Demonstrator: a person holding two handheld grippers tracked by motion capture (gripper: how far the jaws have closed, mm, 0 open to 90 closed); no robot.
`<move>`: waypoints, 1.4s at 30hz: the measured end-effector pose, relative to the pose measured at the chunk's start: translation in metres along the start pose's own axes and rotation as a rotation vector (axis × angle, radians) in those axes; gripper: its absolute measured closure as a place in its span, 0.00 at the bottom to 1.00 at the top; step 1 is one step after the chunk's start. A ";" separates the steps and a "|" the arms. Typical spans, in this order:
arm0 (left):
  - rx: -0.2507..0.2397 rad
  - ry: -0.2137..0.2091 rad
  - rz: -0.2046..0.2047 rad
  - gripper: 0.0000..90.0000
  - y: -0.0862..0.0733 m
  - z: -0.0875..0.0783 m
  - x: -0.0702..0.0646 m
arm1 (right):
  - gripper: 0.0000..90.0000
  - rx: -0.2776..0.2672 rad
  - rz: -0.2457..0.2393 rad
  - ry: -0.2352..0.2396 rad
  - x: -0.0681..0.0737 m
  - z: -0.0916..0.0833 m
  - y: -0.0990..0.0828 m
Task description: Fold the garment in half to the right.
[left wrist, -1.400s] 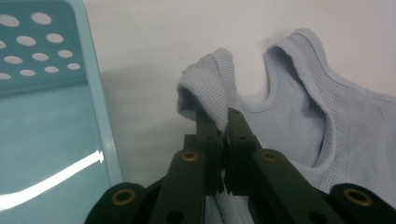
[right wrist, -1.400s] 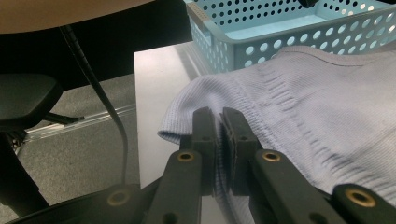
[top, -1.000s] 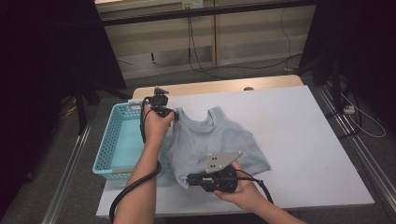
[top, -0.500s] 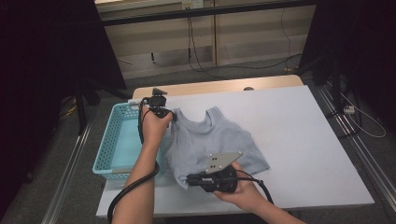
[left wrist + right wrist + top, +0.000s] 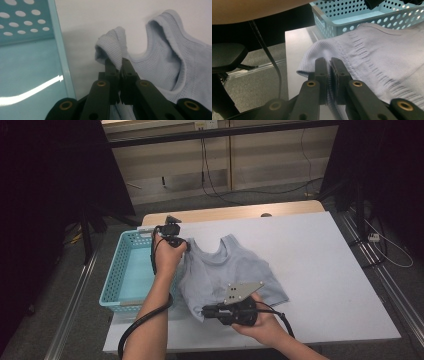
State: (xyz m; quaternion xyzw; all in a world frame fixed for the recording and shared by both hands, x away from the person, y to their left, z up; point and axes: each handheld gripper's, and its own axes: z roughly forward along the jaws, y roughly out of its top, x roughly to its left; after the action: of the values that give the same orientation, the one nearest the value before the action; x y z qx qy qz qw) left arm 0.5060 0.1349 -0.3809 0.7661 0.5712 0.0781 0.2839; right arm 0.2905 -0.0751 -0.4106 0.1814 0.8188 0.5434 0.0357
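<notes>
Grey top (image 5: 235,275) lies flat on the tabletop (image 5: 325,270) at its left edge, hem toward the near edge. Left gripper (image 5: 186,248) is clenched on a shoulder strap (image 5: 112,48); right gripper (image 5: 206,310) is clenched on the hem's near-left corner (image 5: 312,62). Blue basket (image 5: 112,285) stands just left of the top, its wall close beside the left gripper. The right half and far edge offer open room.
</notes>
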 end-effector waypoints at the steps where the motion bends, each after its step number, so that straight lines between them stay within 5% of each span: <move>1: -0.001 -0.002 -0.004 0.96 0.000 0.001 0.000 | 0.95 -0.002 0.003 -0.001 0.000 -0.001 0.000; 42: -0.006 -0.024 0.006 0.96 0.009 0.009 -0.007 | 0.95 -0.023 0.077 -0.062 -0.019 -0.022 -0.013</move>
State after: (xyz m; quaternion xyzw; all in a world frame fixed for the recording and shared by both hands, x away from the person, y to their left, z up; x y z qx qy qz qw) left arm 0.5148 0.1242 -0.3824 0.7680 0.5651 0.0713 0.2929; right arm 0.2990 -0.1052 -0.4160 0.2292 0.8035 0.5477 0.0423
